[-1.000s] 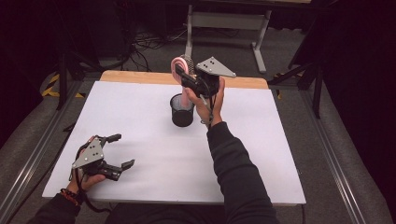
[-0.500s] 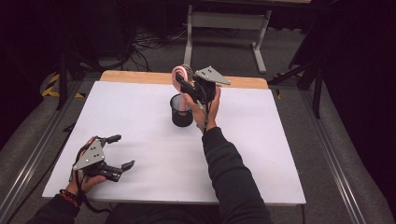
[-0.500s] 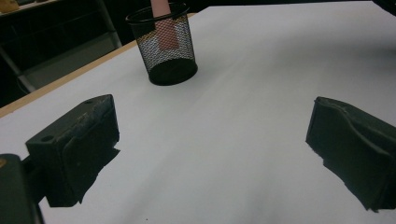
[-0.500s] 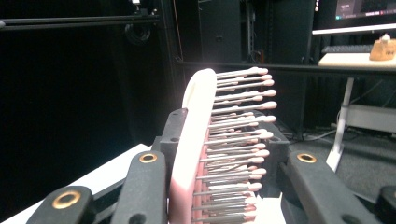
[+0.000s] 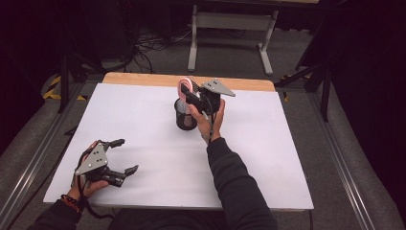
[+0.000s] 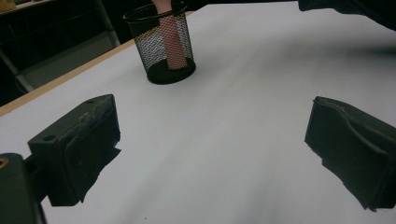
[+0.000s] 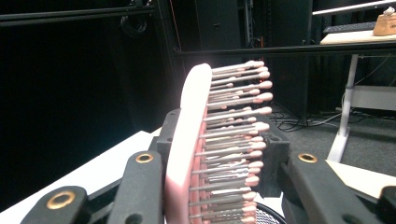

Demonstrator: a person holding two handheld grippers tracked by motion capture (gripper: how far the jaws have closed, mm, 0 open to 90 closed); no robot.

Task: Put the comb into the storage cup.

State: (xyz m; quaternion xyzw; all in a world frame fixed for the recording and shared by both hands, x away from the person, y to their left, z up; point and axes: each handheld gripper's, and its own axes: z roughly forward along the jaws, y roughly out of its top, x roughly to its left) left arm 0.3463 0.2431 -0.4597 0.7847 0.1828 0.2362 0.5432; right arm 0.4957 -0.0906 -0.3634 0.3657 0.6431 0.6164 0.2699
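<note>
A pink hairbrush (image 5: 186,85) with pink-tipped bristles (image 7: 233,135) stands upright over a black mesh cup (image 5: 183,119), near the table's far middle. Its handle (image 6: 170,42) reaches down inside the cup (image 6: 166,46). My right gripper (image 5: 189,93) is shut on the brush head, whose back lies against one jaw while the bristles face the other; the jaws have just eased open slightly with the brush still between them. At the table's near left corner my left gripper (image 5: 127,155) rests with its jaws wide open (image 6: 210,149) and nothing between them.
A white sheet (image 5: 287,158) covers the table, with a wooden strip (image 5: 143,79) along its far edge. The person's dark-sleeved right forearm (image 5: 230,177) crosses the middle. Black stands, cables and a grey desk frame (image 5: 230,21) lie beyond the table.
My right gripper has come down with the hairbrush, so the brush now sits lower over the mesh cup. The left gripper has stayed where it was.
</note>
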